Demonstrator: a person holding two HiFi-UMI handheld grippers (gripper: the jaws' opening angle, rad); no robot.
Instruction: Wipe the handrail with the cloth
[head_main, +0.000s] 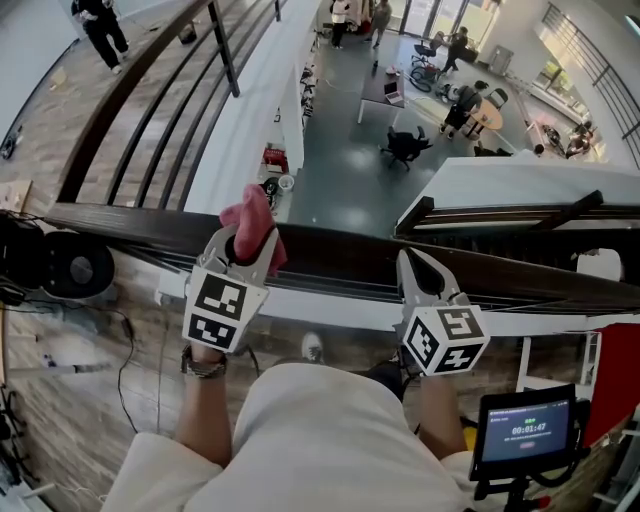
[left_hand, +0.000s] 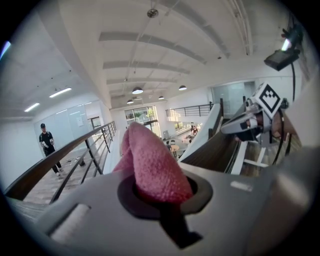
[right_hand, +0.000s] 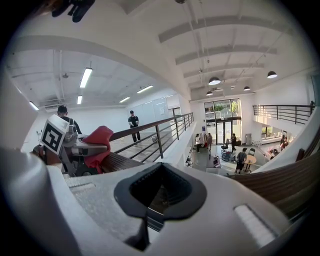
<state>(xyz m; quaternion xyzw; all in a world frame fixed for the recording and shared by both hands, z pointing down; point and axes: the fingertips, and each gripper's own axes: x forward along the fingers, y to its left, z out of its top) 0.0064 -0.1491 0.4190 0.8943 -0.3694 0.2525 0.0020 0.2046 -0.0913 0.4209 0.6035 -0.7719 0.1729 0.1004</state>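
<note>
A dark wooden handrail runs across the head view from left to right. My left gripper is over it, left of centre, shut on a pink cloth that sticks up out of the jaws and hangs over the rail's far side. The cloth fills the middle of the left gripper view, pinched in the jaws. My right gripper is over the rail to the right, jaws together with nothing between them. From the right gripper view, the cloth and left gripper show at left, the handrail at right.
Beyond the rail is a drop to a lower floor with desks, chairs and several people. A second railing runs away at upper left, with a person beside it. A black round device sits at left, a screen at lower right.
</note>
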